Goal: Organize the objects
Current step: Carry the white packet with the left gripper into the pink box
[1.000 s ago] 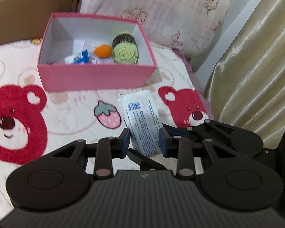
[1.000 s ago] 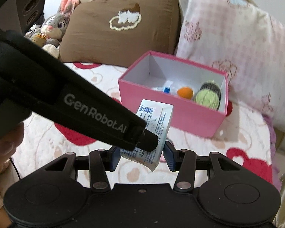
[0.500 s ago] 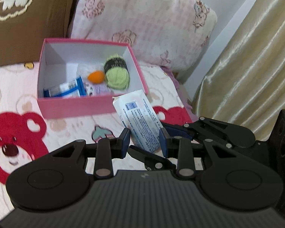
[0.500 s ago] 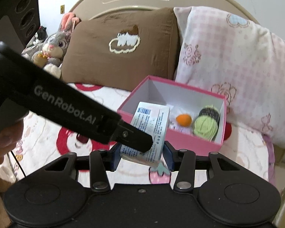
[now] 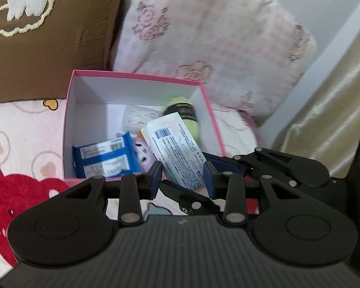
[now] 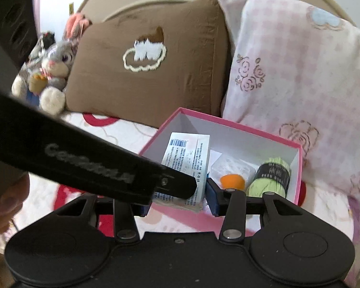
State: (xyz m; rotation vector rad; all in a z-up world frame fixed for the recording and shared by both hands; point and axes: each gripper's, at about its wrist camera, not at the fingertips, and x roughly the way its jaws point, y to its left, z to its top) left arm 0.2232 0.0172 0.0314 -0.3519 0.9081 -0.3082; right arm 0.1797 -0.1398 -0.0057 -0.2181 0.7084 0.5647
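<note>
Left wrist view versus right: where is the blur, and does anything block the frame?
Left wrist view: box, yarn and pillows smeared by motion, packet print still legible. Right wrist view: sharper on box and yarn, but the left gripper's blurred body crosses the lower left, covering part of the packet.

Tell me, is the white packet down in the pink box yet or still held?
Still held. The white packet sits between the grippers' fingers, raised over the pink box, above the blue packet lying inside.
</note>
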